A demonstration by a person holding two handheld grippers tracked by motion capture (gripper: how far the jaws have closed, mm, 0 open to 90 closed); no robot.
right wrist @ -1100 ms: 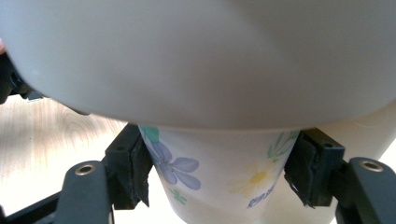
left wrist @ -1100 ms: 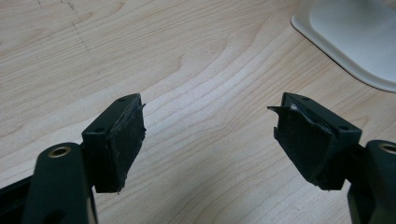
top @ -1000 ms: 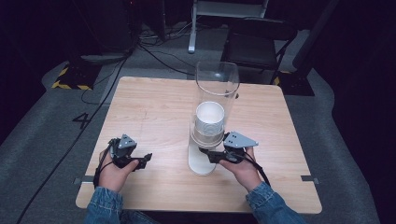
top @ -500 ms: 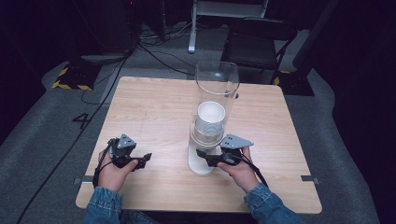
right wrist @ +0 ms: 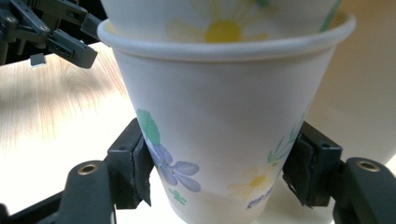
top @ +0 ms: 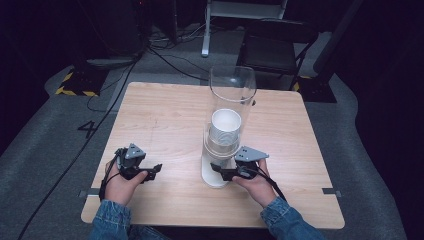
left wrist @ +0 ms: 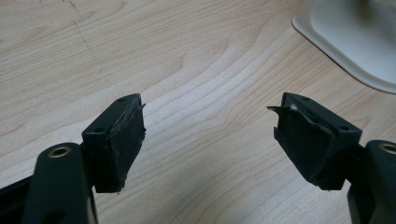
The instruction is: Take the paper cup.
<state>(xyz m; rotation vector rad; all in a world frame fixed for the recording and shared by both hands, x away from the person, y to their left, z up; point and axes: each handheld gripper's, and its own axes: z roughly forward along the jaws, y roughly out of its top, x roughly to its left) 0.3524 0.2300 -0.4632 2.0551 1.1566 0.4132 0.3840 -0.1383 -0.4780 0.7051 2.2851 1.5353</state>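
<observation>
At the counter's (top: 165,107) six o'clock edge, the right gripper (right wrist: 219,182) has its fingers clamped on the bottom paper cup (right wrist: 219,140) beneath the dispenser tube (top: 232,95), seemingly to pull it free, while the left gripper (left wrist: 210,140), fingers apart, idles at eight o'clock.

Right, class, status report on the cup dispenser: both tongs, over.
Right tongs shut on bottom paper cup. Left tongs open, idle over table. Nothing in the way.
</observation>
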